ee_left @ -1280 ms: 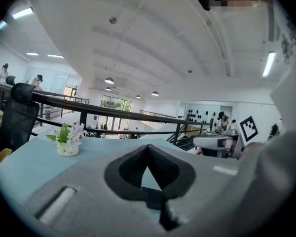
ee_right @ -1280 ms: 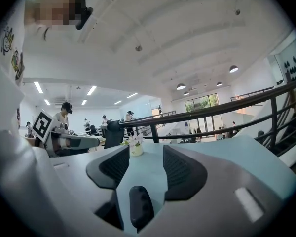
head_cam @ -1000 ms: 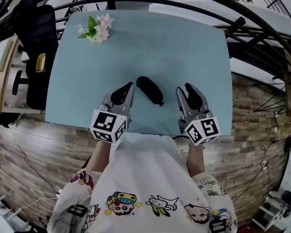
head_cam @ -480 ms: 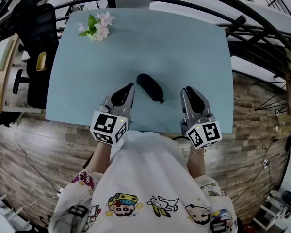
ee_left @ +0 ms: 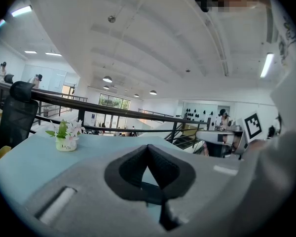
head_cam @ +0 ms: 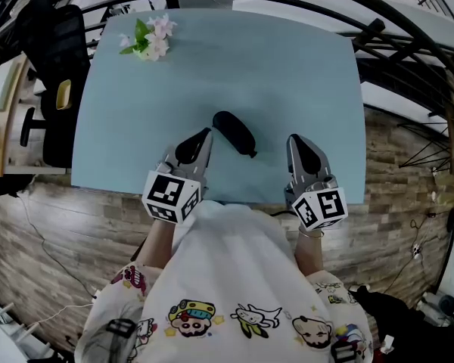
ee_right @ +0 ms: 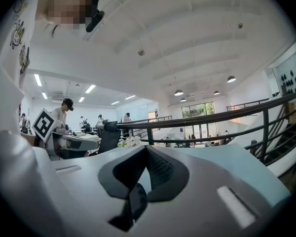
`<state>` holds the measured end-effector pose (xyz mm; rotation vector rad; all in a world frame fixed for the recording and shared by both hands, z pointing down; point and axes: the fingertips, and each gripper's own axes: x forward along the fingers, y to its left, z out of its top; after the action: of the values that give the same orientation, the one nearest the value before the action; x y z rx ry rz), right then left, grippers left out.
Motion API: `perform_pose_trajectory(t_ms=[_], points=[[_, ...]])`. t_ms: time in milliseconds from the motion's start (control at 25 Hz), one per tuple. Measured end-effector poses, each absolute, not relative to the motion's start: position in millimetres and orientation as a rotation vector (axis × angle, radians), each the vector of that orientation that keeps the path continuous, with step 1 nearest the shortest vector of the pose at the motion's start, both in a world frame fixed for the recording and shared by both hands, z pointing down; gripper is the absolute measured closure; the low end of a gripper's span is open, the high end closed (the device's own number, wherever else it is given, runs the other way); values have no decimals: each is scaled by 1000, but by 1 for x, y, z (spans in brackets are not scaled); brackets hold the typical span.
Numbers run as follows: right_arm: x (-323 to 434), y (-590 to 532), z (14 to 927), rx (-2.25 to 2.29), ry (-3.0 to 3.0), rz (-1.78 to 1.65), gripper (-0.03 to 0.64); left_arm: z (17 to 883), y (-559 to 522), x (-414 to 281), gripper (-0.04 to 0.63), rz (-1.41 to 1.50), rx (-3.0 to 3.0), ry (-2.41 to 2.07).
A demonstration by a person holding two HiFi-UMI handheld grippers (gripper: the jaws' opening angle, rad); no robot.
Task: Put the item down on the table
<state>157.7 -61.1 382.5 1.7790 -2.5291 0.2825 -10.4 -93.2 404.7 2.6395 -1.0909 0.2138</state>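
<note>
Right gripper (head_cam: pixel 300 144) has just been closing, its jaws pinched together on nothing at the near edge; left gripper (head_cam: pixel 204 134) is clenched empty too. Black item (head_cam: pixel 234 133) lies on the table (head_cam: pixel 250 66) between them, slightly farther. Risk: either gripper swinging inward could knock it askew.

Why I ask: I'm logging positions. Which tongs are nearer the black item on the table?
The left tongs: their tips almost reach the black item, while the right tongs sit clearly farther off.
</note>
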Motion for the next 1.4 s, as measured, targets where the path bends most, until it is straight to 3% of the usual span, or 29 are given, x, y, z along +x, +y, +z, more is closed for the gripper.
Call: perform_pose_trajectory(t_ms=[1400], points=[[160, -73, 388, 1791, -2489, 286, 607, 409, -104, -21, 597, 213, 2617, -1123]])
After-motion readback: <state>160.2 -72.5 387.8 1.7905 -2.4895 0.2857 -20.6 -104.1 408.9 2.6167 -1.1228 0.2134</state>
